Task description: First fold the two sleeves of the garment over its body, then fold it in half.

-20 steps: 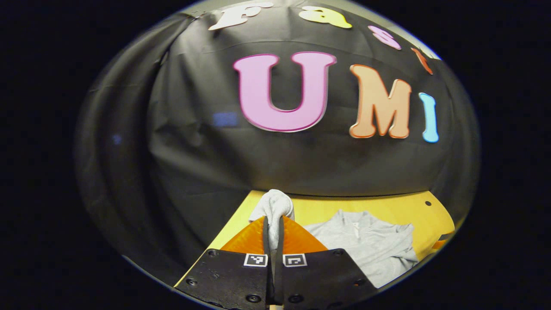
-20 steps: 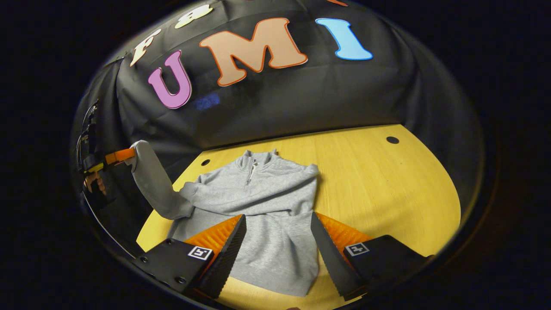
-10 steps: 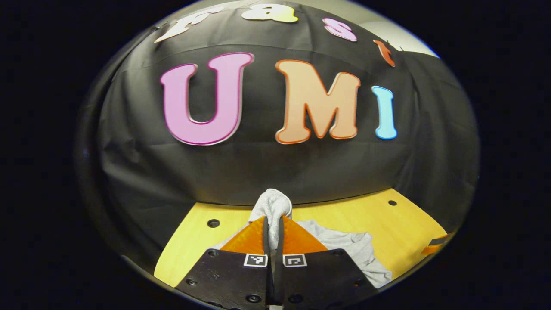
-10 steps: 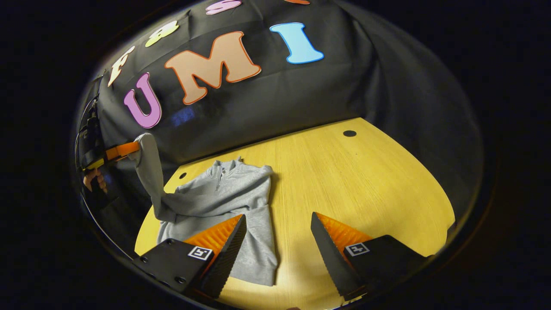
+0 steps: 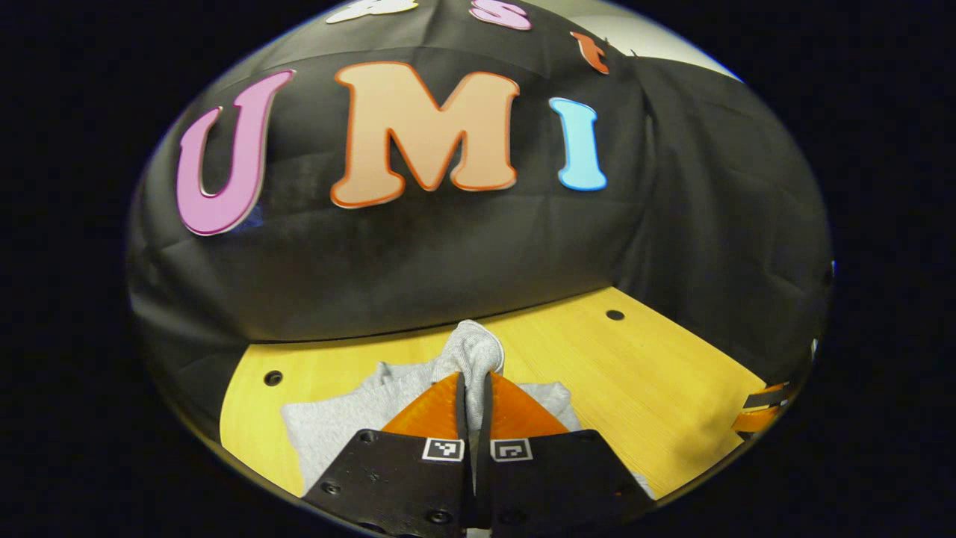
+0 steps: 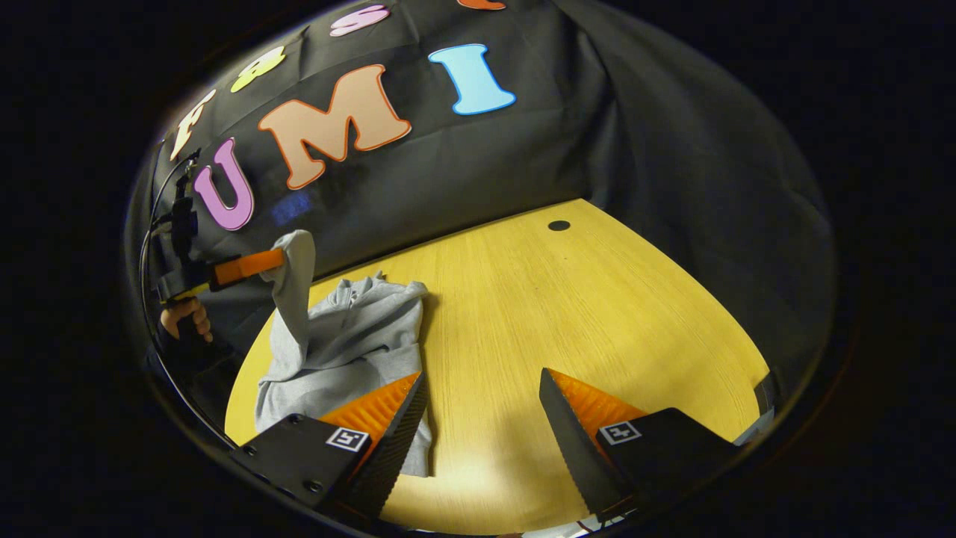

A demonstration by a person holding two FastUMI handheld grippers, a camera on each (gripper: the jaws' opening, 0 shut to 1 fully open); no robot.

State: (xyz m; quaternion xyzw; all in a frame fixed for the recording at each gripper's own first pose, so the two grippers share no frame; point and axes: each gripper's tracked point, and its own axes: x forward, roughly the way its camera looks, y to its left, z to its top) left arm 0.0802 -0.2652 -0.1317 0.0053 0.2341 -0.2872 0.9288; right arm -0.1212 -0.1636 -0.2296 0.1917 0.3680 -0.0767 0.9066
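A grey zip-neck sweatshirt (image 6: 351, 336) lies on the yellow wooden table (image 6: 567, 314), its right sleeve folded across the body. My left gripper (image 5: 472, 373) is shut on the cuff of the left sleeve (image 5: 472, 351), held up in the air over the garment's body (image 5: 336, 422). In the right gripper view that left gripper (image 6: 280, 259) lifts the sleeve (image 6: 295, 291) above the sweatshirt, with a hand (image 6: 183, 317) on its grip. My right gripper (image 6: 482, 418) stands open over bare table to the right of the garment, nothing between its fingers.
The table has small round holes (image 6: 559, 225) (image 5: 272, 377) (image 5: 615, 314) near its back edge. The black cloth wall (image 6: 463, 172) closes in behind and to the right. The other gripper (image 5: 762, 411) shows at the far right of the left gripper view.
My left gripper has carried the raised sleeve rightward, from beyond the table's left edge to over the garment's body. My right gripper has swung away to the right, off the sweatshirt, staying open.
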